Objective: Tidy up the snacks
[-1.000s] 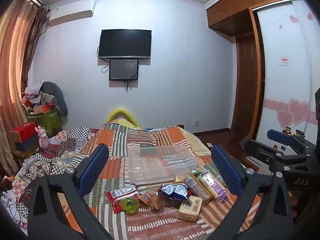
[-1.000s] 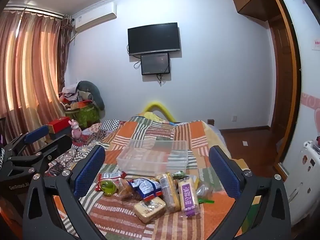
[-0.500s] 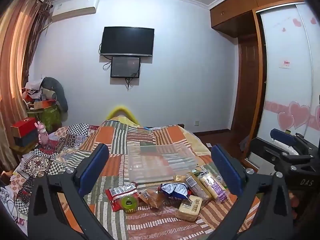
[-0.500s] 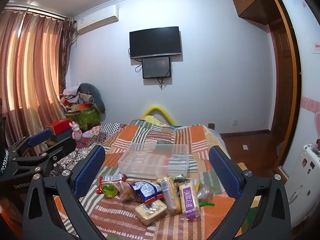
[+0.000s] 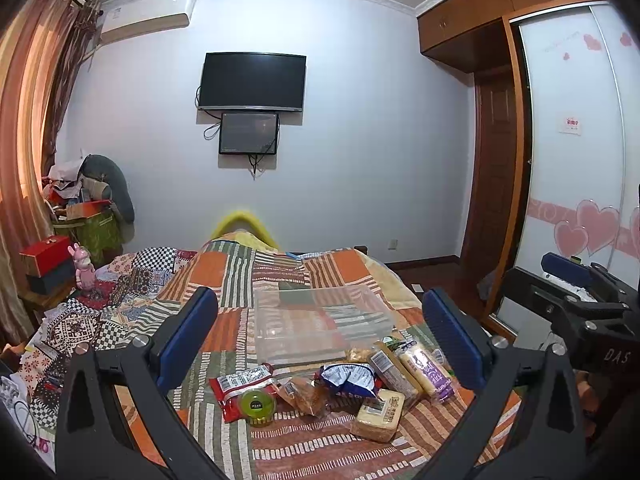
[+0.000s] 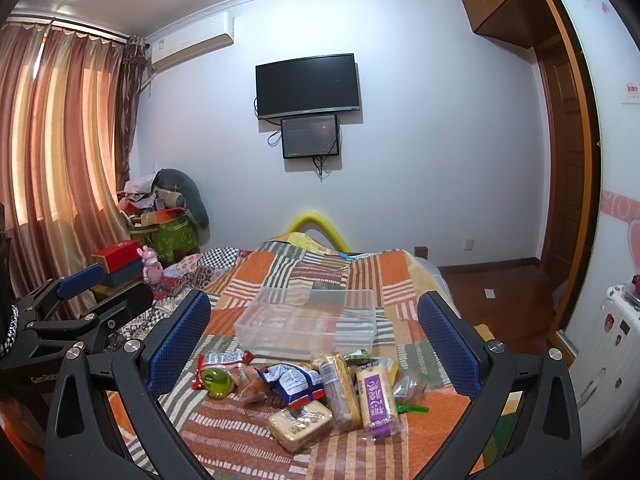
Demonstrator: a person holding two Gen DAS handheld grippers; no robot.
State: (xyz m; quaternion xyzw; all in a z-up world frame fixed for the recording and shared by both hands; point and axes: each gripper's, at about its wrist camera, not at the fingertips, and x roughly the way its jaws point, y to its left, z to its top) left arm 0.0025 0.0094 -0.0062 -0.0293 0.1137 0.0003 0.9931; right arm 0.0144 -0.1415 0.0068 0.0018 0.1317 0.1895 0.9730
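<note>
Both grippers hover above the near end of the bed [image 5: 280, 272], the left gripper [image 5: 320, 336] and right gripper [image 6: 314, 332] each with fingers spread wide apart, holding nothing. The snack packets [image 6: 312, 388] lie heaped on the patchwork quilt, just near of the clear plastic bin [image 6: 308, 324].

Orange/green striped patchwork quilt [image 6: 404, 280]; purple-label snack pkt [image 6: 378, 402]

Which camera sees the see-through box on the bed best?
The right wrist view shows the clear box best: its rim, four walls and empty inside stand out against the quilt. In the left wrist view the same box is faint; its edges blur into the striped pattern, so its shape is harder to follow.
</note>
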